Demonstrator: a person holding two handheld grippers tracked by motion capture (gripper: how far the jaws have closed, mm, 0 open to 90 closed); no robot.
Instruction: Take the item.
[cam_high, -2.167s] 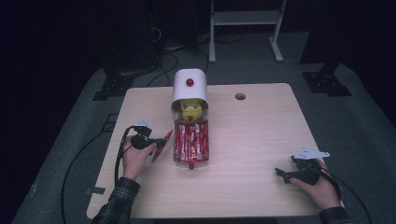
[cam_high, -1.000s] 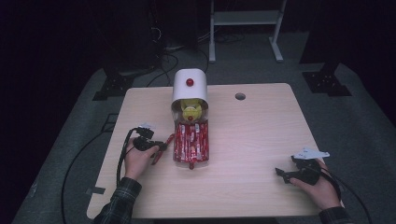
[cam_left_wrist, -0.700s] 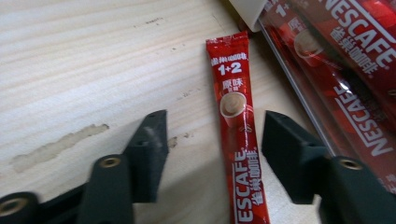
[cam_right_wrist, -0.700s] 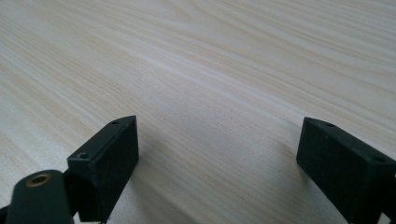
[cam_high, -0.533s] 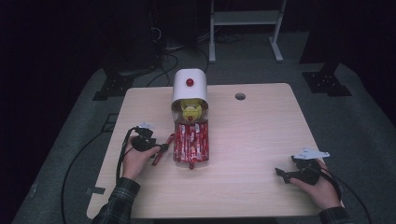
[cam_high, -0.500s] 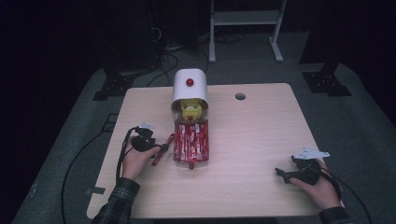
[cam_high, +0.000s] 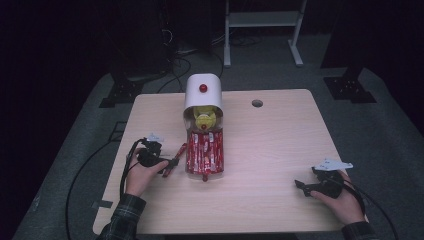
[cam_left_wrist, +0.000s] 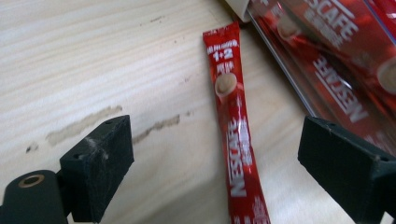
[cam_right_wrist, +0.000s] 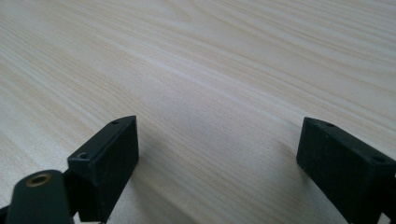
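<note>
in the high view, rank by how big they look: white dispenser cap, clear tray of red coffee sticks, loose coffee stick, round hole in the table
Largest to smallest:
1. clear tray of red coffee sticks
2. white dispenser cap
3. loose coffee stick
4. round hole

The cap sits farther from the camera than the tray, so the top two are unsure.

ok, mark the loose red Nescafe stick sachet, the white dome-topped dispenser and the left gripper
loose red Nescafe stick sachet (cam_left_wrist: 235, 135), left gripper view, mid-length on the print
white dome-topped dispenser (cam_high: 203, 96), high view, white front face
left gripper (cam_left_wrist: 212, 175), left gripper view, midway between open jaws

Black left hand-held gripper (cam_high: 169, 164), blocky jaws, brass eyelet, trailing black cable (cam_high: 123, 172); sleeve (cam_high: 121, 220) seemingly plaid.
</note>
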